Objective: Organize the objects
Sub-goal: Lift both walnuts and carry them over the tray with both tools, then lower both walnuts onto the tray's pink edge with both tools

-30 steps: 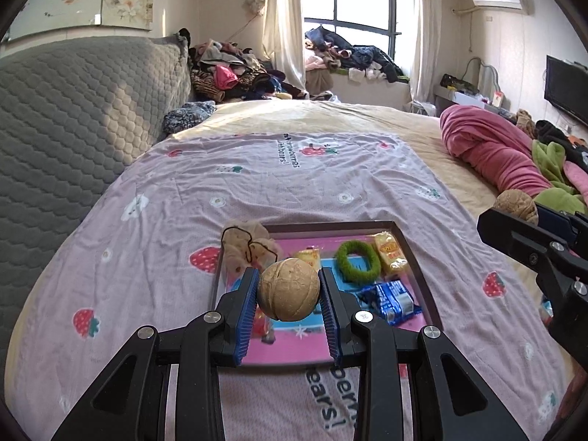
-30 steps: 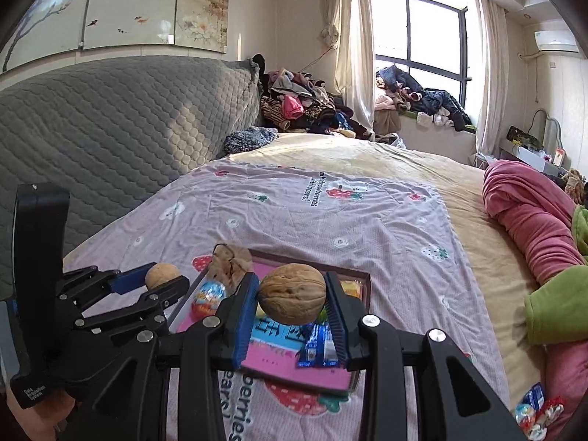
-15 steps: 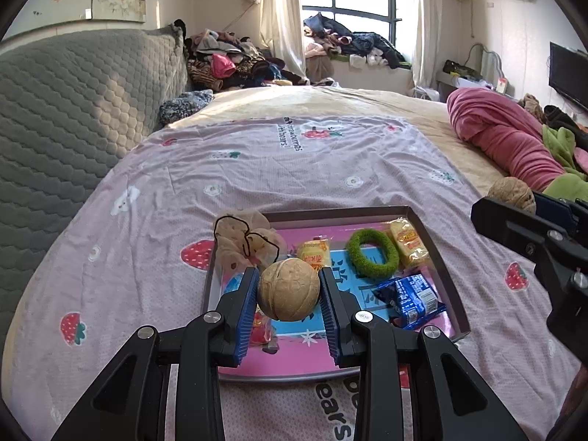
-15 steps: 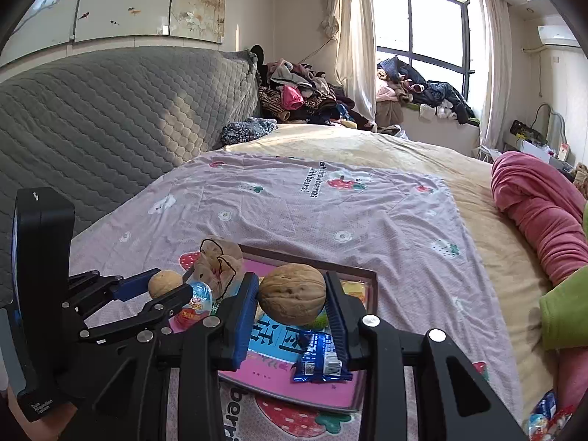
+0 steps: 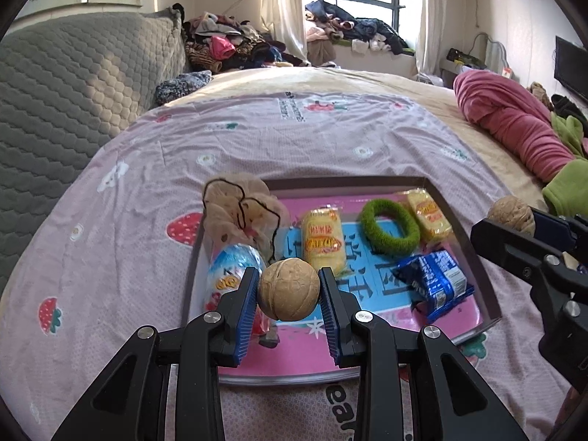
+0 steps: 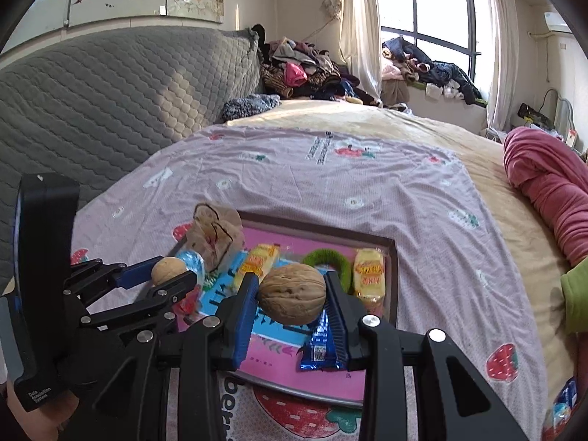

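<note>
Readable writing: "Data Acquisition System" on the left gripper's (image 6: 172, 275) black housing; the bedsheet (image 5: 257, 147) print and snack-wrapper lettering are too blurred to read. Left gripper pinches a round walnut (image 5: 288, 289), right gripper (image 6: 292, 296) pinches a longer walnut (image 6: 292, 294). Both angle down, side by side above the near end of the pink tray (image 5: 294, 364).

Two walnuts (image 5: 288, 289) (image 5: 511, 214), two yellow snack packs (image 5: 323, 243) (image 5: 428, 214), one tray (image 5: 488, 294)
</note>
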Motion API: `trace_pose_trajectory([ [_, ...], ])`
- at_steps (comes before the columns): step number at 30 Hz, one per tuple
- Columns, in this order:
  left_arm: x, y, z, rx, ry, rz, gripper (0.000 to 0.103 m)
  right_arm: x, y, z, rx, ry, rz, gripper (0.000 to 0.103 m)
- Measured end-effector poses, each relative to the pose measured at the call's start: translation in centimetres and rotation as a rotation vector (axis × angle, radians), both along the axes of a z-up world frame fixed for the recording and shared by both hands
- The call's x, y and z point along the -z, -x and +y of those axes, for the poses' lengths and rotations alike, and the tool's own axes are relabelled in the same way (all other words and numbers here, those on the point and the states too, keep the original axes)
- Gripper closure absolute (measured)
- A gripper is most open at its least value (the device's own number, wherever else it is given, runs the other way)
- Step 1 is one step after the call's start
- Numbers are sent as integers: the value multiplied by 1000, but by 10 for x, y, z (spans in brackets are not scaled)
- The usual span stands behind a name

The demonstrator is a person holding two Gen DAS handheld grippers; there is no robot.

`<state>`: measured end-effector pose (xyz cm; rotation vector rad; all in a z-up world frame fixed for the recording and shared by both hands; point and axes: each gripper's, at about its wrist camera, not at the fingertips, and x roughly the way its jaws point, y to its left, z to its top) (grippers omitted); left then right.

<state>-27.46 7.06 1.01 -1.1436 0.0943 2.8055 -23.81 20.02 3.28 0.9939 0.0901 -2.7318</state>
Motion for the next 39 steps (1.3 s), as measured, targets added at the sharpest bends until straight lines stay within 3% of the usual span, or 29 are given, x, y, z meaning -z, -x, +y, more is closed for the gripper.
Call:
trace_pose_trajectory([
  [14, 48, 2, 7, 49, 21, -41, 69, 63, 7, -6, -28, -22, -103, 66],
  [27, 71, 6, 6, 68, 23, -83, 69, 90, 18, -18, -48, -53, -157, 66],
  [39, 73, 6, 5, 60, 31, -73, 69, 103, 20, -18, -49, -63, -184, 66],
])
